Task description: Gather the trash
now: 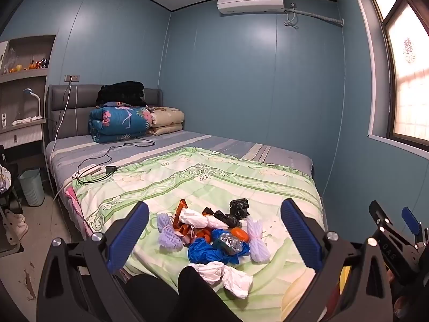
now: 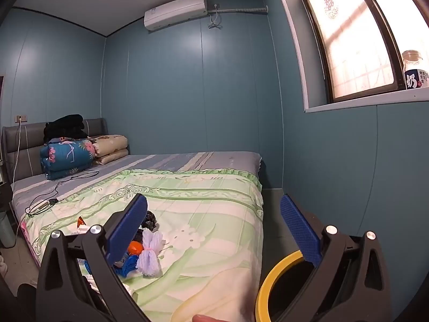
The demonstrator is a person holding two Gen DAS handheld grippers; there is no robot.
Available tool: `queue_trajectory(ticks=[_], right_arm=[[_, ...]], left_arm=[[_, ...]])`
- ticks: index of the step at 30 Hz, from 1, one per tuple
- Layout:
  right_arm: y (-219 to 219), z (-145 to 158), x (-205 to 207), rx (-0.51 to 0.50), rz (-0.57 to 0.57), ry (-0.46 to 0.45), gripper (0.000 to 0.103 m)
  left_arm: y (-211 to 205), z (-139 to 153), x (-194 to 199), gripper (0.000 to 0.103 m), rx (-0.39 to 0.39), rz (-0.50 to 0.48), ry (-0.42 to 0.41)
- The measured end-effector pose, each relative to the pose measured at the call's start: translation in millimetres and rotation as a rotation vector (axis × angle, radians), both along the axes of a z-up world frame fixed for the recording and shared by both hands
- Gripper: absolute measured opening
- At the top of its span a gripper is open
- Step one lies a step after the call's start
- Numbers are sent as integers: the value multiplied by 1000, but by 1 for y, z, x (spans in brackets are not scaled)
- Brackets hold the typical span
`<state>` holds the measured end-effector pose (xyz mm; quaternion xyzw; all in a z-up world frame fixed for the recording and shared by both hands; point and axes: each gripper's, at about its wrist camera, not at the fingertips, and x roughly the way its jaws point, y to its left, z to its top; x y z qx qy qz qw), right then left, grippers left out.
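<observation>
Small bedroom with smooth blue panelled walls point(image 1: 241, 80) and a made bed.

A white wall-mounted air conditioner point(image 1: 250, 0) hangs at upper centre; a dark-framed window with frosted, brightly lit panes point(image 2: 348, 40) fills the upper right. The grey upholstered headboard point(image 1: 72, 107) stands at mid left behind folded quilts, with a green-and-cream patterned bedspread point(image 1: 214, 182) across the middle. At far left are recessed shelves point(image 1: 26, 61) holding what look like fruit, a pale ribbed bin point(image 1: 32, 186) and worn grey floor point(image 1: 40, 241).
</observation>
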<state>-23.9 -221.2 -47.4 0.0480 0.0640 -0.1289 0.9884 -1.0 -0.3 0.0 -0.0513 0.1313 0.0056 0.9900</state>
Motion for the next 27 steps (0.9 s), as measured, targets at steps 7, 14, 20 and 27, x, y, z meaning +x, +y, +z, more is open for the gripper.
queue_trajectory(ticks=[7, 14, 20, 27], right_arm=[[1, -1, 0, 3, -1, -5, 95], [3, -3, -1, 6, -1, -6, 95], [1, -3, 1, 6, 0, 1, 95], [1, -5, 4, 8, 1, 4, 95]], left_arm=[[3, -2, 0, 95, -15, 3, 14], [4, 0, 4, 95, -14, -2, 32], [3, -1, 4, 95, -11, -3, 32], [2, -3, 5, 95, -9, -3, 35]])
